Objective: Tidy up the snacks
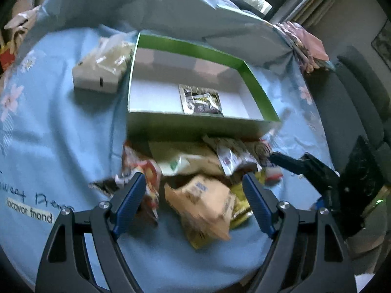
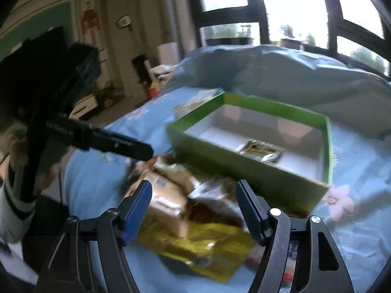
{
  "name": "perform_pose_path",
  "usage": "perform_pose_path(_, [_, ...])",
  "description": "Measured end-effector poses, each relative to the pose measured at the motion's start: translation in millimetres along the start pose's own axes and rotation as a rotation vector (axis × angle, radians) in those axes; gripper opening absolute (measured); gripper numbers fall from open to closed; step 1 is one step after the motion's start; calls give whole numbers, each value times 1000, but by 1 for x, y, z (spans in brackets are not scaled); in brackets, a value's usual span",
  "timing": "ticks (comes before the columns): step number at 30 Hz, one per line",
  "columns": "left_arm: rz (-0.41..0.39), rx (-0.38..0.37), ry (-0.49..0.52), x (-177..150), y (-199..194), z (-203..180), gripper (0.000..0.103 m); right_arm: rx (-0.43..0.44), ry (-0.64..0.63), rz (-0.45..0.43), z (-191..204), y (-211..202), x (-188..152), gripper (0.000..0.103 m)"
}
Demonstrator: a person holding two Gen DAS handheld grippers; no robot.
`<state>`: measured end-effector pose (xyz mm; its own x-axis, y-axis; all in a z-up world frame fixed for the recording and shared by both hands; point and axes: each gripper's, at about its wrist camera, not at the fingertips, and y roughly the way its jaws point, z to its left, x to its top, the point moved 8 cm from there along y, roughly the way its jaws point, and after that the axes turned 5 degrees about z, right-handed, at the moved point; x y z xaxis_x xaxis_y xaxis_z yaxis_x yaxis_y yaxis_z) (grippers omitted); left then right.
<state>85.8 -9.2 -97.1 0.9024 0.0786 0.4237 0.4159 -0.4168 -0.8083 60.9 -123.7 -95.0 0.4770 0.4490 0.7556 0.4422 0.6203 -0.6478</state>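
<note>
**Both grippers over the snack pile, nothing held**

My left gripper [image 1: 194, 183] hangs w/ jaws apart, blue pads [image 1: 129, 200] wide, nothing between them touching either pad. My right gripper [image 2: 194, 195] is the same: jaws spread, empty. In the left view its black finger [image 1: 290, 163] pokes in from the right edge, tip near the pile's right side.

Nearest me: the snack pile [image 1: 202, 171] on the light blue floral sheet [image 1: 61, 127], just in front of the box's near wall. An orange-tan packet [image 1: 205, 202] lies closest, long axis running diagonally from upper left to lower right in the left view, partly on a yellow packet [image 2: 195, 244]. Yellow one is flat, long axis roughly left-right in the right view. To the left, a red-and-white packet [image 1: 144, 178] under my left pad area; can't tell if it touches. Behind those, a pale cream bag [image 1: 188, 161] and a white-and-silver sachet [image 1: 229, 158]. Blurred, so labels unreadable.

Next: green box [image 1: 195, 124], open top, white inside, long side across the left view. One dark foil packet [image 1: 200, 100] lies flat on its floor, near the front wall, rest of floor bare.

Left of box, just beside its far-left corner: a white carton [image 1: 95, 78] w/ a clear bag [image 1: 114, 53] on top.

Furthest: rumpled blue bedding [image 1: 171, 7], then windows [image 2: 281, 7].
</note>
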Motion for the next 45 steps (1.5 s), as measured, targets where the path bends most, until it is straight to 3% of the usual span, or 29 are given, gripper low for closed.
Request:
perform_pose_path(10, [56, -8, 112, -20, 9, -23, 81, 68, -61, 89, 22, 26, -19, 71])
perform_pose_path(13, [76, 32, 147, -26, 17, -25, 80, 71, -71, 109, 25, 32, -22, 71])
perform_pose_path(16, [88, 82, 193, -34, 24, -26, 68, 62, -80, 126, 30, 38, -24, 70])
perform_pose_path(21, [78, 127, 305, -43, 30, -34, 64, 74, -77, 152, 31, 45, -27, 66])
perform_pose_path(28, [44, 225, 327, -36, 42, -26, 54, 96, -35, 167, 24, 54, -29, 51])
perform_pose_path(31, [45, 207, 298, -33, 43, -21, 53, 129, -9, 159, 20, 53, -29, 44])
perform_pose_path(34, [53, 205, 291, -34, 43, -17, 48, 136, 28, 158, 11, 57, -29, 20])
perform_pose_path(45, [17, 154, 254, -33, 30, -16, 30, 152, 75, 111, 11, 53, -20, 13])
